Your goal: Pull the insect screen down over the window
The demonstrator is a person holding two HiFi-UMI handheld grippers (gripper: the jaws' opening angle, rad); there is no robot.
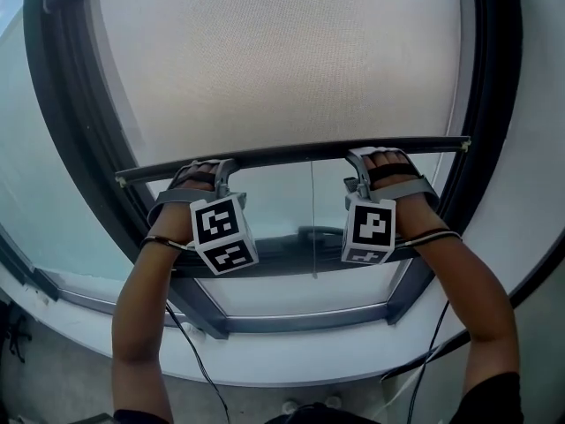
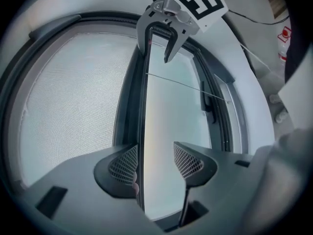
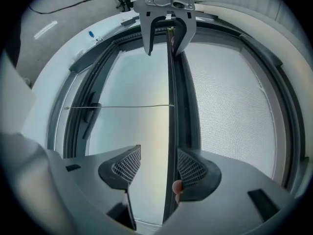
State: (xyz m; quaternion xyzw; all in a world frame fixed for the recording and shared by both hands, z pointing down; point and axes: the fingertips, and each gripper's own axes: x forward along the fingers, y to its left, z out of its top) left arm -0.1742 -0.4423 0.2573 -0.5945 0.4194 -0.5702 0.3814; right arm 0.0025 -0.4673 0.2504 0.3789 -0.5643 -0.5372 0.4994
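The window (image 1: 62,157) fills the head view, and the screen (image 1: 282,69) covers all of it above the bar (image 1: 291,155), its mesh drawn taut from the top of the frame down to that bar. Below the bar the pane (image 1: 274,197) is bare as far as the lower rail (image 1: 300,323), so the pull looks well under way with a stretch left to cover. The left tongs (image 2: 155,161) sit over the bar near its left end and the right tongs (image 3: 157,166) over it near its right end. Each pair stands moderately wide, with the bar running between the pads: it lies against the pad on the mesh side and clear of the other, so each is hooked over the bar, not clamped on it. The next move, as I judge it, calls for both hands to bear down evenly, keeping the bar level in its side tracks until it meets the lower rail. A thin cord (image 1: 312,228) hangs from the middle of the bar. No brand or writing can be read; the cubes (image 1: 223,234) below the bar carry only black-and-white square patterns.
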